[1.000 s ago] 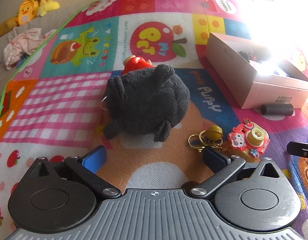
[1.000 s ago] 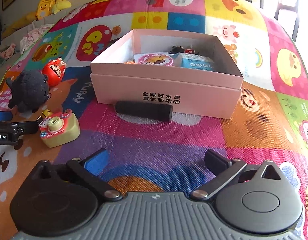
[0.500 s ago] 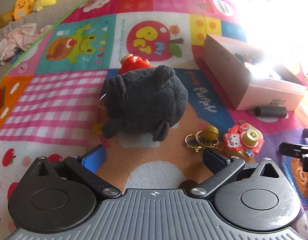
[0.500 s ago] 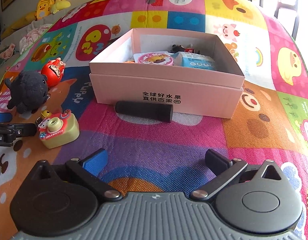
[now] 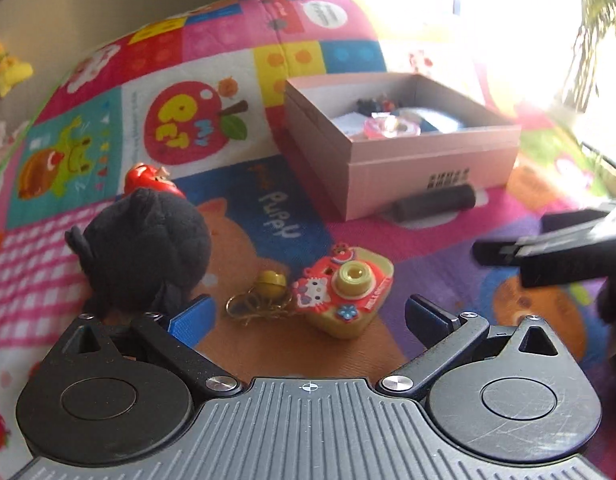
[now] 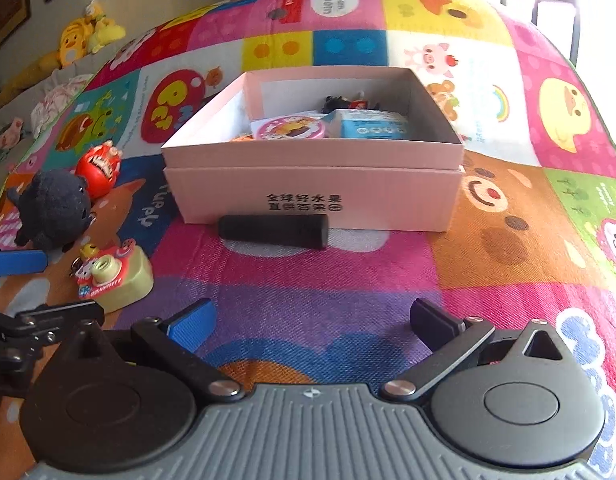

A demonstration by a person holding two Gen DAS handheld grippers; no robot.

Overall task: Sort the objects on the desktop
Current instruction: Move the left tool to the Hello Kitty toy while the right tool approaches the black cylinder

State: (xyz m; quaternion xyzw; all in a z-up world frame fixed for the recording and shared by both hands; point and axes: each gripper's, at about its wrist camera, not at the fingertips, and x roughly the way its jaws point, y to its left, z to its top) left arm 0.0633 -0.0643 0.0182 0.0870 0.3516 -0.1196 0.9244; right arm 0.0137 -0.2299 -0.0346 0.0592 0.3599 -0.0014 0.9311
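My left gripper (image 5: 309, 316) is open, and the toy camera keychain (image 5: 343, 292) lies on the mat between its fingers, its gold bell (image 5: 270, 280) just left. The black plush (image 5: 142, 248) sits beside the left finger, with a red daruma doll (image 5: 148, 176) behind it. The pink open box (image 5: 403, 148) holds several small items; a black cylinder (image 5: 433, 202) lies against its front. My right gripper (image 6: 311, 324) is open over bare mat, short of the black cylinder (image 6: 274, 230) and the box (image 6: 311, 184). The toy camera (image 6: 116, 276), plush (image 6: 54, 208) and daruma (image 6: 98, 166) lie to its left.
A colourful patchwork play mat (image 6: 487, 208) covers the surface. Yellow plush toys (image 6: 84, 40) and crumpled cloth (image 6: 56, 98) lie beyond its far left edge. The right gripper's body (image 5: 563, 252) juts in at the right of the left wrist view. Bright window glare washes out the far right.
My left gripper has swung right, from facing the black plush to straddling the toy camera. My right gripper has edged slightly forward toward the box; both stayed open.
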